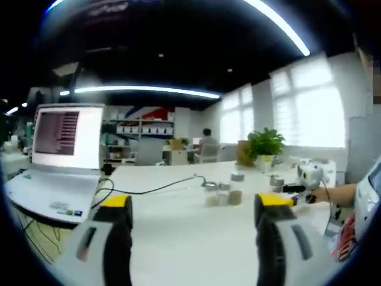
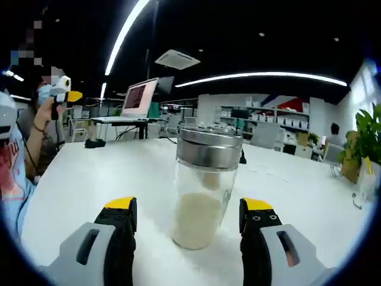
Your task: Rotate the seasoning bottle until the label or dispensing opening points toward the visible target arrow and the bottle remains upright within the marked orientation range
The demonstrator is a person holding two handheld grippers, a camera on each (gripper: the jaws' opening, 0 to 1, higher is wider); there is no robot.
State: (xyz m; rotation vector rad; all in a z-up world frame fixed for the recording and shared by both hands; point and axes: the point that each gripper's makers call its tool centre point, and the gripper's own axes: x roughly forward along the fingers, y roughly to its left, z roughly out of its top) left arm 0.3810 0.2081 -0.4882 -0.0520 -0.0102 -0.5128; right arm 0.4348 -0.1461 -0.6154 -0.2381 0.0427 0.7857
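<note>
Bottle between open right jaws, not yet gripped; left gripper idle and wide.

Left gripper view: left gripper [image 1: 193,214] spread wide, nothing between the jaws, held over the white table [image 1: 172,238]. A cluster of small jars [image 1: 225,192] stands at about 12 o'clock, well apart; the right gripper [image 1: 300,186] comes in at 3 o'clock. Laptop [image 1: 62,140] at 10 o'clock, plant [image 1: 265,145] at 1 o'clock. Right gripper view: seasoning bottle [image 2: 202,187] upright at centre, glass body, metal shaker lid [image 2: 209,148], pale powder low in it. Right gripper [image 2: 187,217] open wide, jaws either side of the lower body, clear gaps both sides. No arrow or label readable. Judgement: rigid, smooth glass, likely slippery and breakable, fairly light, top-heavy from the lid; take it at mid-body just above the powder, squeeze moderately, twist keeping the base flat.
</note>
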